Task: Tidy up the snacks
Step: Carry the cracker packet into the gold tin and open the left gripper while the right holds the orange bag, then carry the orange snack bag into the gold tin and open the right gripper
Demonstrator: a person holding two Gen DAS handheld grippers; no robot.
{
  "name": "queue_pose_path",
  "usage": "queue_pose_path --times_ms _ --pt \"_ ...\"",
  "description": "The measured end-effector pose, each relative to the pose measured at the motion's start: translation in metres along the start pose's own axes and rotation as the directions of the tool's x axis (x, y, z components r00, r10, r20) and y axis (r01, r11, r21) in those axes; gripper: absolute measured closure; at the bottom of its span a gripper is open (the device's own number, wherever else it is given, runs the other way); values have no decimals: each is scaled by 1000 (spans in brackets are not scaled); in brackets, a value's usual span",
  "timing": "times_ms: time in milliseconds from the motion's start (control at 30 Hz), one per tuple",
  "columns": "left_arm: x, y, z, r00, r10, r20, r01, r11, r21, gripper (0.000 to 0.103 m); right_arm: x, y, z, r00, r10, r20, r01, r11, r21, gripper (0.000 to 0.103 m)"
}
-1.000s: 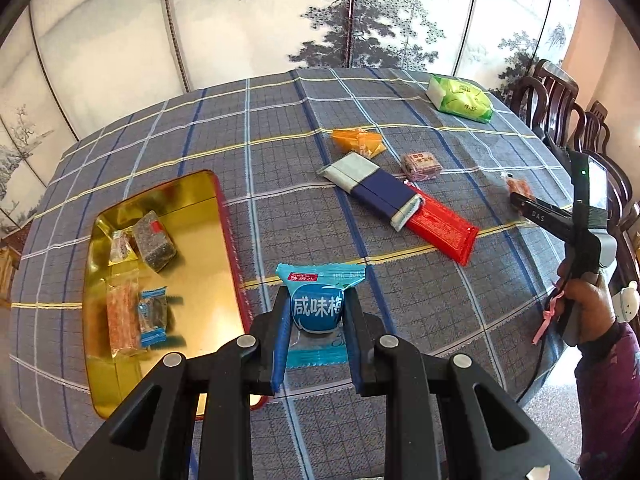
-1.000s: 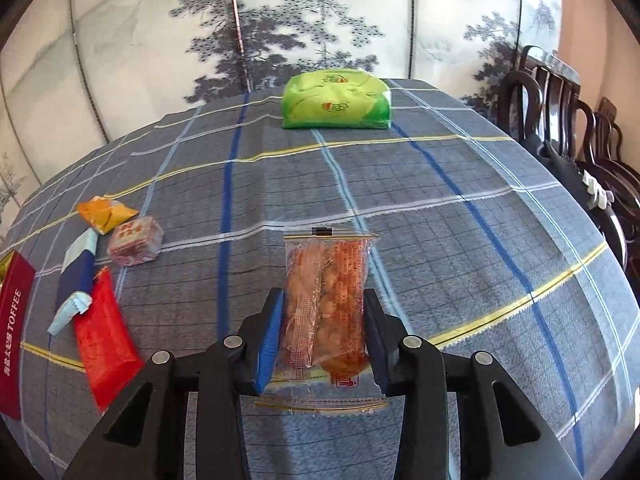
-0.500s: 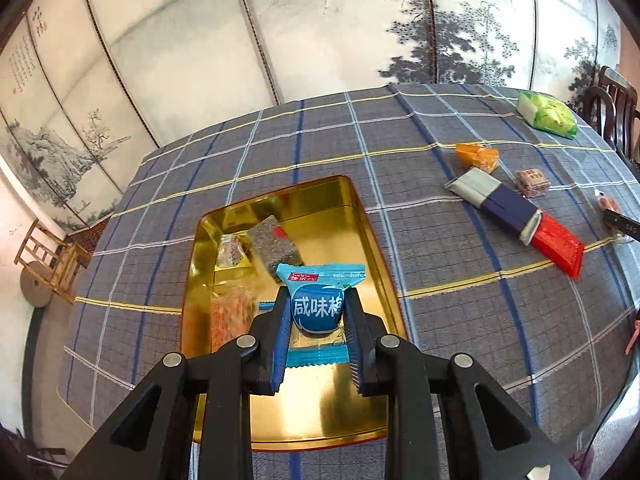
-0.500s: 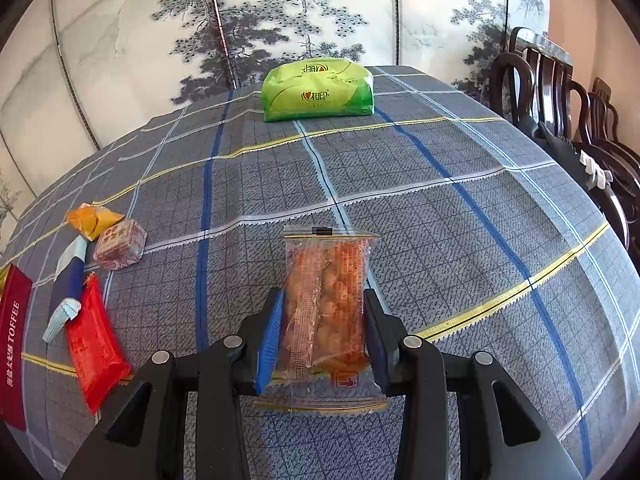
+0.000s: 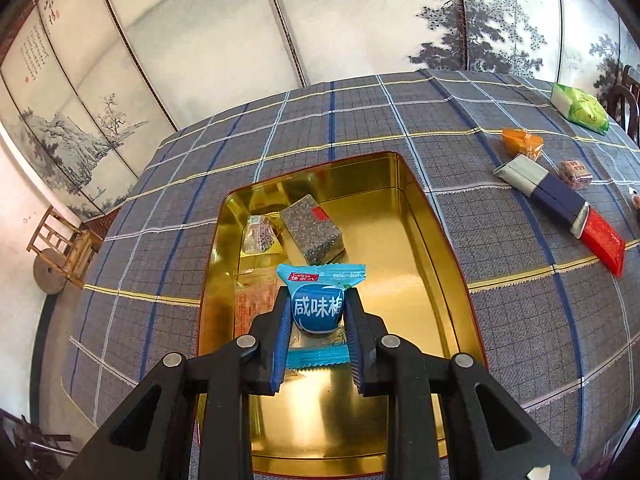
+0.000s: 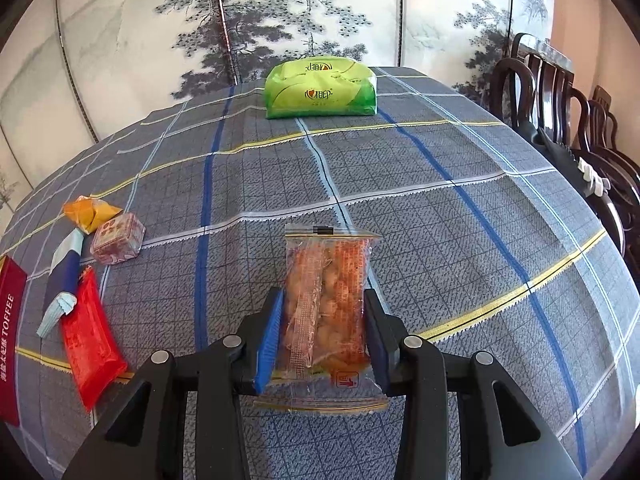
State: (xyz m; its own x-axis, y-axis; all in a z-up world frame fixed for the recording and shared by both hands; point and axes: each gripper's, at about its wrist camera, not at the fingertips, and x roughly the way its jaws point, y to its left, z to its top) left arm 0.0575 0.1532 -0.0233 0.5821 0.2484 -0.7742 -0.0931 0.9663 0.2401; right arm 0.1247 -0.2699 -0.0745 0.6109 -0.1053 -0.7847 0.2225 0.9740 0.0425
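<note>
At centre frame above the gold tin tray (image 5: 436, 216), the left gripper (image 5: 318, 312) pinches a blue plum-candy packet (image 5: 320, 300), best lowered onto bare metal before releasing, while the right gripper (image 6: 322, 320) clamps an orange snack packet (image 6: 326, 300).

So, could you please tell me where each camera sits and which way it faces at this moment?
Left wrist: on the left gripper, looking down over the gold tray; its fingers clamp a blue snack packet.
Right wrist: on the right gripper, facing across the plaid tablecloth toward the green pack; its fingers clamp a clear orange snack packet.
Shared: red packet, orange packet, green pack.
</note>
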Motion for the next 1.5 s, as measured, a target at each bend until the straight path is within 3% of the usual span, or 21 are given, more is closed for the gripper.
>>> queue_pose_path --times_ms 767,933,1000,1100,1500 --pt "9 -2 1 998 66 23 -67 998 22 76 -1 1 0 1000 -1 -2 1 1000 0 63" --pt "-1 -1 0 996 75 48 -76 997 19 67 -1 1 0 1000 -1 -3 1 1000 3 63" --pt "-7 0 0 994 86 67 -88 996 22 56 -1 3 -1 1000 -3 -2 3 1000 9 63" --pt "-15 0 -1 990 104 97 -107 994 28 50 -2 4 -2 1000 -2 -2 2 1000 6 63" --pt "-27 8 -6 988 94 119 -96 995 13 45 -28 37 -30 997 82 -14 -82 996 -23 63"
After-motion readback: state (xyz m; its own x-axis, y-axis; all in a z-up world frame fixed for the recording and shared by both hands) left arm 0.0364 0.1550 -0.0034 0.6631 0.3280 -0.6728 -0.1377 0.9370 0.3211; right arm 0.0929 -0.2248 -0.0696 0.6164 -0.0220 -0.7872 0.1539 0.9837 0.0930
